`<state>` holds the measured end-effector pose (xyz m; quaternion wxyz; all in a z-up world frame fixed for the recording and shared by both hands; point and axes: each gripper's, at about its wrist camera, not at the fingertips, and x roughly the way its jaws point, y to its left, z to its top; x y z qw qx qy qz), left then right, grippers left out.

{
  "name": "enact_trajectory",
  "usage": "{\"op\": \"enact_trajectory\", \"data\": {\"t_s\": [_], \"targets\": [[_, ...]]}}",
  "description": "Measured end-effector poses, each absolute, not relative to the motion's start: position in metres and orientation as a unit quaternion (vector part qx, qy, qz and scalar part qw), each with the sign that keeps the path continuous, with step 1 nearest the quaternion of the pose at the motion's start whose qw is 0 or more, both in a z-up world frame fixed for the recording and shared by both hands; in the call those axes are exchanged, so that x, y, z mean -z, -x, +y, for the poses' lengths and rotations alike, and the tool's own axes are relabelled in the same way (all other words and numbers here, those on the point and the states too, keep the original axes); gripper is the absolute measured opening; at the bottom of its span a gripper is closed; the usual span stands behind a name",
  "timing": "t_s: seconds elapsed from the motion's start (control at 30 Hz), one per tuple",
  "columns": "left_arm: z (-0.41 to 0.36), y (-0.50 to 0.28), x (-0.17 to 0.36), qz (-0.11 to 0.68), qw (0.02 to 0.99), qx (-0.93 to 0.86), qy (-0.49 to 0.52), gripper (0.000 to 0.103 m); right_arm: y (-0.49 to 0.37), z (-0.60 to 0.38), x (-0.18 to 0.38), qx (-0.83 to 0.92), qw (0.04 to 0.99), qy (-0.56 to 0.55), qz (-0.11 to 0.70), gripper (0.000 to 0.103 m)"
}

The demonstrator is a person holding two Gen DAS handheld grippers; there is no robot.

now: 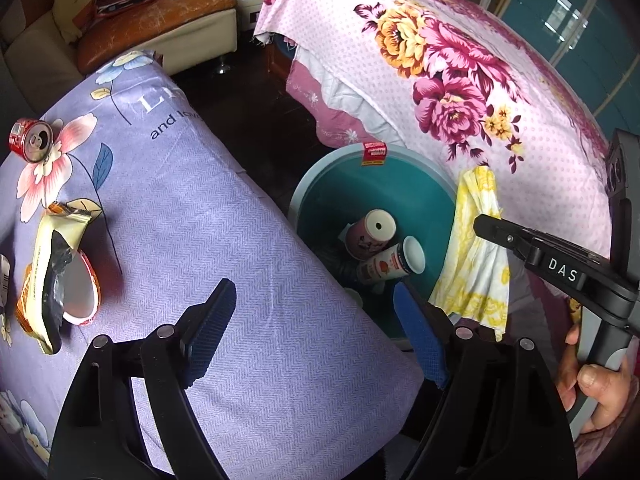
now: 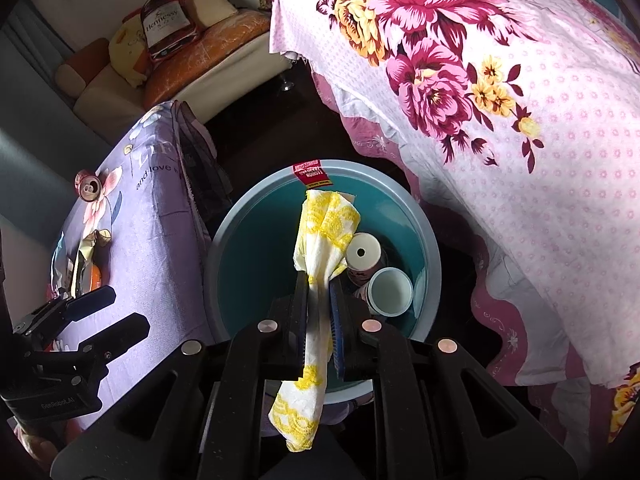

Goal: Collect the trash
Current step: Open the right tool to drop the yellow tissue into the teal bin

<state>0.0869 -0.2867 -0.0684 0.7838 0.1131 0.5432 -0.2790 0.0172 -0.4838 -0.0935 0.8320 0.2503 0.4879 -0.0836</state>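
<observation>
My right gripper (image 2: 320, 280) is shut on a white and yellow paper napkin (image 2: 324, 232) and holds it above the round teal bin (image 2: 248, 264). The napkin (image 1: 474, 248) and the right gripper (image 1: 486, 222) also show in the left wrist view, over the bin (image 1: 324, 200). Two paper cups (image 2: 376, 276) lie in the bin. My left gripper (image 1: 316, 304) is open and empty over the lilac cloth's edge, beside the bin. A crumpled wrapper (image 1: 52, 268) and a red can (image 1: 30, 140) lie on the lilac cloth (image 1: 208, 240).
A table with a pink flowered cloth (image 2: 520, 140) stands right of the bin. A roll of tape (image 1: 82, 292) lies under the wrapper. A sofa (image 1: 152, 20) with cushions stands at the back. Dark floor lies between the tables.
</observation>
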Motion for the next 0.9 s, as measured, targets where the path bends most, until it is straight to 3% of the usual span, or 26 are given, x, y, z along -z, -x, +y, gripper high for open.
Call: {"op": "enact_trajectory", "data": {"t_s": [0.03,0.13,0.2,0.27,0.43,0.9], "targets": [[-0.284,-0.087,0.069,0.544,0.784,0.278,-0.112,0.082,-0.018,-0.482,0.093,0.083,0.831,-0.25,0.49,0.018],[-0.277,-0.086,0.068,0.545,0.785,0.275,-0.109,0.082,-0.019,-0.479,0.094,0.081,0.829,-0.251,0.494,0.052],[-0.27,-0.086,0.068,0.544,0.786,0.273,-0.107,0.082,-0.02,-0.475,0.092,0.082,0.829,-0.248,0.494,0.054],[-0.263,-0.087,0.067,0.544,0.788,0.269,-0.106,0.085,-0.023,-0.471,0.093,0.076,0.825,-0.252,0.5,0.063],[-0.241,-0.09,0.066,0.545,0.793,0.255,-0.095,0.088,-0.031,-0.456,0.093,0.066,0.821,-0.249,0.509,0.072],[-0.139,-0.106,0.06,0.546,0.815,0.191,-0.038,0.089,-0.064,-0.388,0.086,0.016,0.819,-0.205,0.535,0.073]]}}
